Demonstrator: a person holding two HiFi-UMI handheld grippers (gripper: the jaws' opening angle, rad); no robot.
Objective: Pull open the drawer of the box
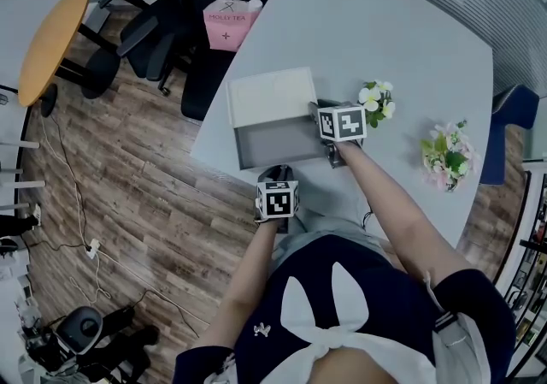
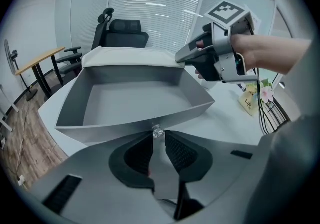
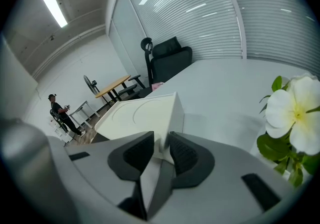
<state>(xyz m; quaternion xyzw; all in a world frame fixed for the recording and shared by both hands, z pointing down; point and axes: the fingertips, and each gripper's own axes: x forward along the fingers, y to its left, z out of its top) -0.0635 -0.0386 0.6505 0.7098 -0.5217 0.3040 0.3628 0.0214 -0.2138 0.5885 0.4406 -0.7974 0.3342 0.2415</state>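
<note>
Far left in the head view, on the wood floor: orange table (image 1: 49, 42), black chairs (image 1: 147, 42), pink bag (image 1: 230, 24). Right of those, a grey table (image 1: 402, 23) bearing the rest.

Near the table's left edge: white box (image 1: 272, 93), with its grey drawer (image 1: 275, 144) pulled well out toward the person, nothing lying in it.

At the drawer's front: left gripper (image 1: 275, 174), pointing steeply down. Seen from the left gripper view (image 2: 158, 136): jaws nearly together, clenched on a small clear knob (image 2: 158, 130) at the middle of the drawer (image 2: 135, 99) front wall. Behind the drawer, the box (image 2: 131, 57).

At the box's right end: right gripper (image 1: 318, 109). In the left gripper view, its tips (image 2: 181, 59) against the box's upper right corner, with the hand (image 2: 270, 53) behind. In the right gripper view (image 3: 161, 144): jaws partly apart, grasping the near corner of the box (image 3: 140, 114), one pad on each side of the wall.

Just right of that gripper: white flowers (image 1: 377, 103), touching nothing. Further right, near the table's edge and well apart from the box: a second bunch (image 1: 447, 154).
</note>
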